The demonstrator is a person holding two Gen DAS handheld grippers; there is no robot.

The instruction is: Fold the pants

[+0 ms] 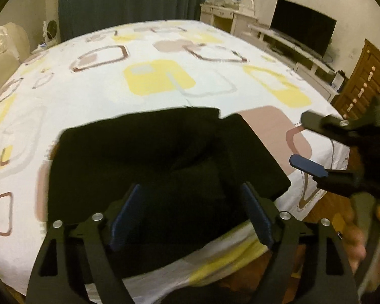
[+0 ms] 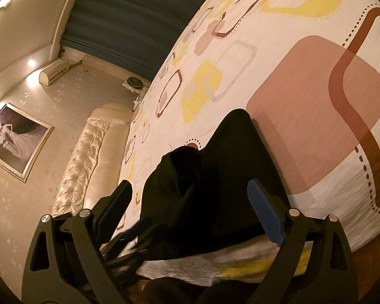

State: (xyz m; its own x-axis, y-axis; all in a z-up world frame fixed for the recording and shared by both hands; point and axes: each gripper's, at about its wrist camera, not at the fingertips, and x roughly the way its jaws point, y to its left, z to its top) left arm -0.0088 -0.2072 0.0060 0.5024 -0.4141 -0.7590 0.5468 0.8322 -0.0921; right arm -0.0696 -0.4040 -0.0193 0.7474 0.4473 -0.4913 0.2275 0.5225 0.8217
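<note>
My left tongs (image 1: 190,215) stand wide apart above the black pants (image 1: 164,157), nothing pinched between the blue ribbed pads (image 1: 257,217). The pants lie folded into a rough rectangle on the bed (image 1: 88,101), directly under and ahead of these tongs, their near edge close to the edge of the bed. Beyond their far edge the sheet runs flat and bare, giving plenty of room forward and to both sides.

My right tongs (image 2: 190,215) are also spread apart, holding nothing, poised over the right end of the pants (image 2: 215,177), where the cloth bunches into a soft hump. In the left view they sit off the right edge of the fabric (image 1: 311,147).

The sheet is white cotton printed with rounded squares in yellow, pink and brown. A dark curtain (image 1: 129,0) hangs behind the bed, with a television (image 1: 301,27) and a white dresser (image 1: 228,12) to the right, and a tufted cream headboard (image 2: 88,159) to the left.
</note>
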